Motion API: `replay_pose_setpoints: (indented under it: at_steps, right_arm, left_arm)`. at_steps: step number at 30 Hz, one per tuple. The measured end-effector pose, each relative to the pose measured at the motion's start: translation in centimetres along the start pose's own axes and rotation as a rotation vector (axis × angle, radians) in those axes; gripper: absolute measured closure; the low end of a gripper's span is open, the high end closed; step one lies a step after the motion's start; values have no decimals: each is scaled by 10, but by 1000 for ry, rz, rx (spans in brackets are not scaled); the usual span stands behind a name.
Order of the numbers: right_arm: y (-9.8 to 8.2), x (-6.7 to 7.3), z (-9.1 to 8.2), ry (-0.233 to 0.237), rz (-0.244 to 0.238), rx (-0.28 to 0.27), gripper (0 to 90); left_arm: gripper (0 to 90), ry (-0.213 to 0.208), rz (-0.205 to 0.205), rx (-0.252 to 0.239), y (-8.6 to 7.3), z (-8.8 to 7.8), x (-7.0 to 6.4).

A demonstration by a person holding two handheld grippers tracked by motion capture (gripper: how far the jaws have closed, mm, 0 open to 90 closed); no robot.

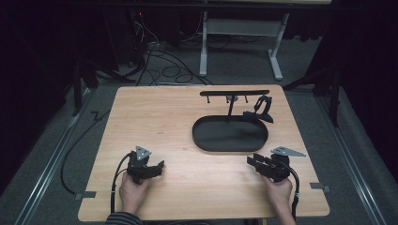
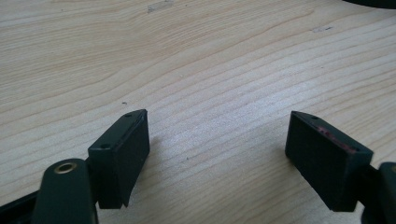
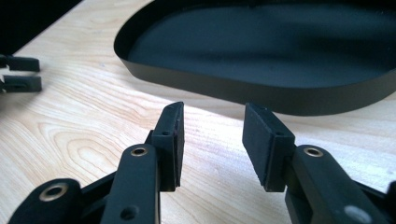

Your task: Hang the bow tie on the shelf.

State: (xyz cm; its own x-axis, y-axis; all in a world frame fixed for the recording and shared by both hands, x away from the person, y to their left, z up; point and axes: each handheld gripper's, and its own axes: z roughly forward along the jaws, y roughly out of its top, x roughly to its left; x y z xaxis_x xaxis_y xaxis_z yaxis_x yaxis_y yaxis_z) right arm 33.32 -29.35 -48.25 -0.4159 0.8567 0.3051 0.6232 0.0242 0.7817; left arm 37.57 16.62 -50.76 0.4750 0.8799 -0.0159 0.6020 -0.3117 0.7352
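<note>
Two grippers empty, both parked on the table (image 1: 155, 112) short of the black oval tray (image 1: 202, 140).

High view: your left gripper (image 1: 161, 166) sits at 7 o'clock, right gripper (image 1: 249, 161) at 5, tray at 1 with a T-shaped stand (image 1: 233, 93) behind it, a dark object (image 1: 261, 110) beside that.
Left gripper view: jaws wide apart over bare wood.
Right gripper view: jaws half apart, nothing between, tray wall (image 3: 243, 91) straight ahead. Come in level, square to the rim.

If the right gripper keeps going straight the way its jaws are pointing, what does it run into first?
Most likely the near wall of the black oval tray. The right gripper has open, empty jaws aimed at it across bare table. Depth is hard to judge.
</note>
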Motion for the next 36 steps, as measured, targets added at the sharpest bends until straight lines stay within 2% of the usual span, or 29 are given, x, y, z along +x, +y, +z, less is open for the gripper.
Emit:
replay_pose_setpoints:
  at_steps: [20,36]
  right_arm:
    - [-11,11,23,-53,-69,105,606]
    - [-12,17,28,-84,-122,119,586]
  left_arm:
    - [222,0,-1,0,0,0,0]
    - [222,-1,-1,0,0,0,0]
